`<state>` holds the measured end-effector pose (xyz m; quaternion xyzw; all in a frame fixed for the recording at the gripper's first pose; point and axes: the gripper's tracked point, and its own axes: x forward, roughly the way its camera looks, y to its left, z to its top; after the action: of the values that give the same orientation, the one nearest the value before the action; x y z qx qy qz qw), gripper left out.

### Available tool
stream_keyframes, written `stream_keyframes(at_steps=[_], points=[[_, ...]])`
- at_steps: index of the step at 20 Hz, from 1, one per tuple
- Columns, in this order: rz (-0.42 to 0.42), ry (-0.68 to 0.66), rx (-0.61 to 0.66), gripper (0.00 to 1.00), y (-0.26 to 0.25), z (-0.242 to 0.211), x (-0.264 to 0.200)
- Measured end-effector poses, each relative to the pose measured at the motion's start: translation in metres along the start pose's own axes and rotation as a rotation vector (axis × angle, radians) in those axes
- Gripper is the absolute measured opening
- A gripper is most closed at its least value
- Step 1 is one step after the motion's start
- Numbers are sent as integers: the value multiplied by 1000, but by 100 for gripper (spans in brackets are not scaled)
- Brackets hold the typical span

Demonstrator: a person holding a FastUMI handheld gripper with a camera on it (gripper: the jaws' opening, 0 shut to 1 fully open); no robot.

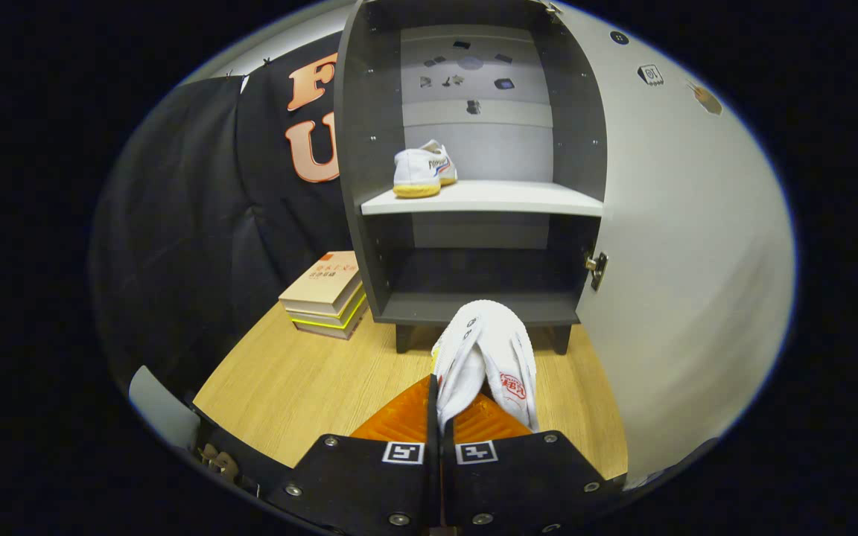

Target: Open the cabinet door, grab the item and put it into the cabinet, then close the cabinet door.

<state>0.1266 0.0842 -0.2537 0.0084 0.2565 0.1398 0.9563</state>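
Note:
My gripper [444, 406] is shut on a white canvas shoe [488, 357], its orange fingers [399, 420] pinching the shoe's upper so that it hangs just ahead of them above the wooden table [287, 387]. Beyond the shoe stands the grey cabinet [369, 186] with its white door [682, 260] swung wide open to the right. A second white shoe with a yellow sole [423, 170] rests on the left part of the cabinet's middle shelf [503, 199]. The lower compartment [481, 275] behind the held shoe looks bare.
A stack of books [327, 296] lies on the table left of the cabinet. Black cloth covers the booth wall behind and to the left. The cabinet stands on short legs near the back of the table.

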Motion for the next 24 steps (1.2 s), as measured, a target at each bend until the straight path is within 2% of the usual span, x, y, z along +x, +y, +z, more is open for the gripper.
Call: stream_keyframes(at_steps=[4, 9, 14, 24], points=[[13, -86, -25, 1, -3, 60, -12], [17, -174, -60, 1, -14, 129, 2], [20, -220, -101, 1, -29, 183, 29], [21, -229, -136, 1, -57, 249, 116]])
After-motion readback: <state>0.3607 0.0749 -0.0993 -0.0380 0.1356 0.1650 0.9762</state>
